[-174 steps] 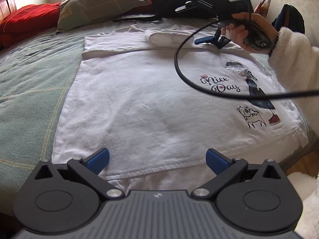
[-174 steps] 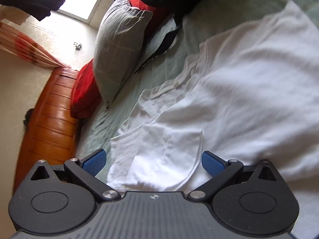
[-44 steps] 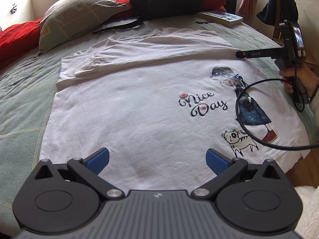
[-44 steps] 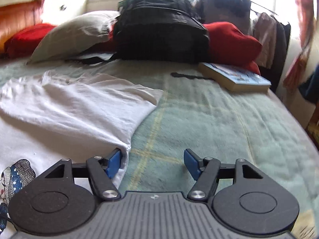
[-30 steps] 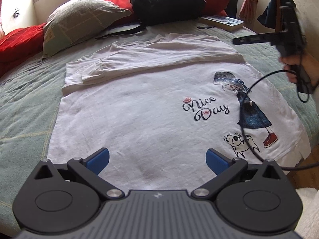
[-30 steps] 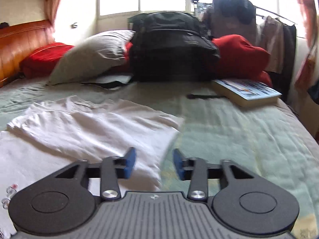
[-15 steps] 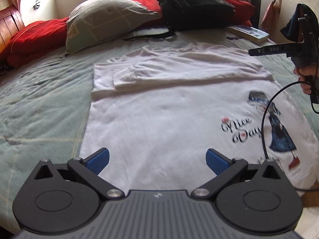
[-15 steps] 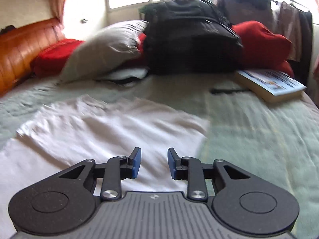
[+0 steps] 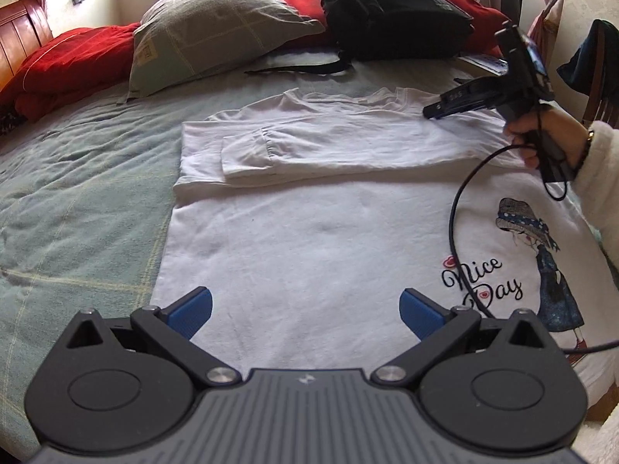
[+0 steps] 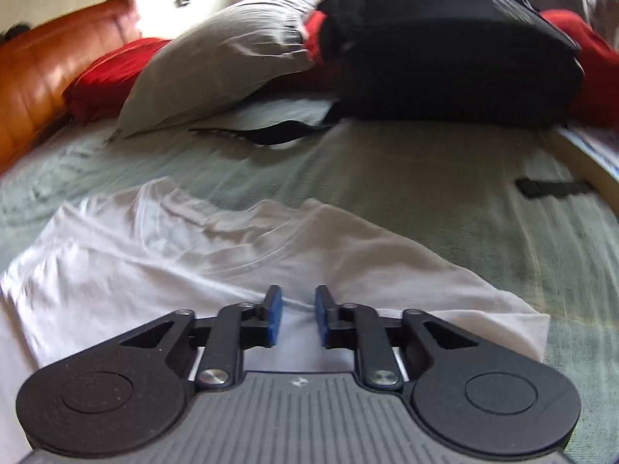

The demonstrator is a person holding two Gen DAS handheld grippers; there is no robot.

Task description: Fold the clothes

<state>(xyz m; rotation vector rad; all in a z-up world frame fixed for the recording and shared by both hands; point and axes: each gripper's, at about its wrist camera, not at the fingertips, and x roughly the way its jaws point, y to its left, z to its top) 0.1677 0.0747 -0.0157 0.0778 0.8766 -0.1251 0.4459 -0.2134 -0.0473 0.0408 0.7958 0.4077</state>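
A white T-shirt (image 9: 309,239) with a "Nice Day" girl print (image 9: 483,278) lies flat on the green bed cover (image 9: 77,201). Its far strip is folded over, with a sleeve (image 9: 251,150) lying on top. My left gripper (image 9: 305,307) hovers wide open over the shirt's near edge with nothing between its pads. My right gripper (image 9: 431,110), held by a hand (image 9: 530,127), points down at the folded strip near the collar. In the right wrist view the shirt (image 10: 193,263) lies under the right gripper (image 10: 297,317). Its jaws stand almost together, and cloth shows in the narrow gap between them.
A black backpack (image 9: 387,7), a grey pillow (image 9: 216,27) and red cushions (image 9: 65,62) line the head of the bed. A book (image 10: 592,154) lies at the far right. The right gripper's black cable (image 9: 452,224) hangs across the shirt. A wooden headboard (image 10: 35,77) is at the left.
The right gripper's jaws have narrowed from wide apart to almost together, and it has dropped onto the folded strip near the collar. The left gripper stayed open and drew back.
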